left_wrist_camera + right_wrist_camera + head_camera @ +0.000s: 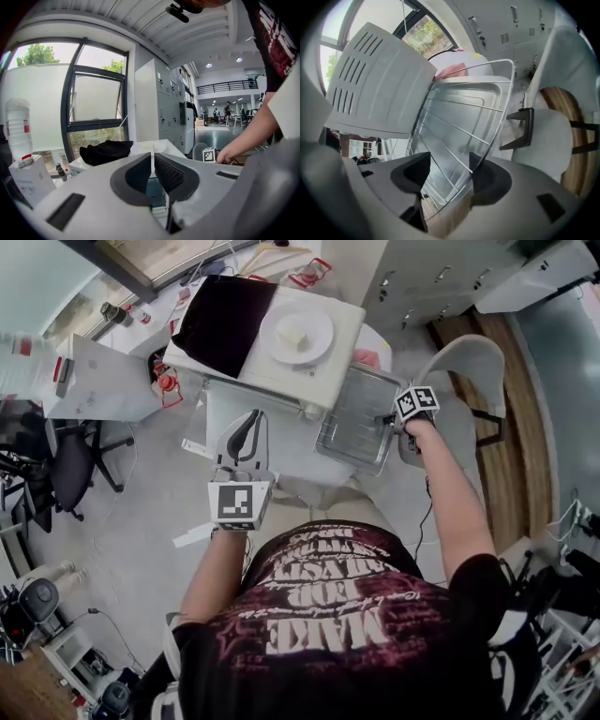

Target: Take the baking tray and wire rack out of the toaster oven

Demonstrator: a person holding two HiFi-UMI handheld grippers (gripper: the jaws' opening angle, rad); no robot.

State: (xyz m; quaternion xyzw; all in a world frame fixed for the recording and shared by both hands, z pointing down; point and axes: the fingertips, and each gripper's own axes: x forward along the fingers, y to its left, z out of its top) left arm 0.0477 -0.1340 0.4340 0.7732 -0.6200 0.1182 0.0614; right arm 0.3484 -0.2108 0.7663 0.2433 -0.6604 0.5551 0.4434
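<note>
Right tongs (449, 161) apart round rack (464, 126) (white table (281, 448), window (93, 93))

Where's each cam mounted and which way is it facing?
Head view: on the head, steeply down at toaster oven and wire rack; forearms, shirt, left tongs, right tongs show.
Left gripper view: on left tongs, level toward a window; right forearm shows.
Right gripper view: on right tongs, down onto the wire rack; no body.
Shared: head and left views show the black cloth.
</note>
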